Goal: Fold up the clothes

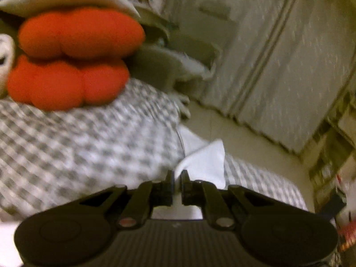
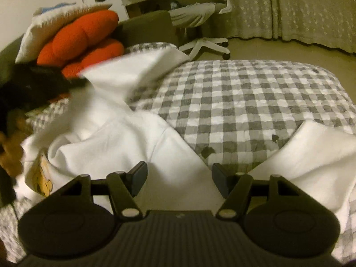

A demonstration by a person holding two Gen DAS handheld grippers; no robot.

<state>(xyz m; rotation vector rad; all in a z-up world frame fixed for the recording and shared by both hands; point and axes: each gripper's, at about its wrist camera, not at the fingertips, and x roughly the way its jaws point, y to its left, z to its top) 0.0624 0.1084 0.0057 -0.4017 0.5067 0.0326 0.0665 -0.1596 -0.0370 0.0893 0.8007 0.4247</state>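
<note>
**Left gripper clamped on white garment; right gripper open above it**

My left gripper (image 1: 177,183) had its two black jaws drawn almost together, pinching a fold of the white cotton garment (image 1: 204,163). The fabric rose as a small peak directly ahead of the fingertips. The left wrist view was motion-blurred, so finer detail of the grip could not be read.

My right gripper (image 2: 179,179) stood with its jaws wide apart and nothing between the pads. It hovered over the white garment (image 2: 124,142), which lay crumpled across the near left part of the grey-and-white checked bed cover (image 2: 244,93). One sleeve (image 2: 133,71) was lifted toward the upper left. A second white portion (image 2: 311,155) lay at the right, separated from the main body by bare checked cover. A yellow printed motif (image 2: 43,178) showed on the garment at the left edge.

Beyond the garment, two orange segmented cushions (image 2: 82,37) were stacked under a pale pillow (image 2: 55,15). A white swivel chair (image 2: 200,22) stood on the floor before a patterned curtain (image 2: 300,6).
</note>
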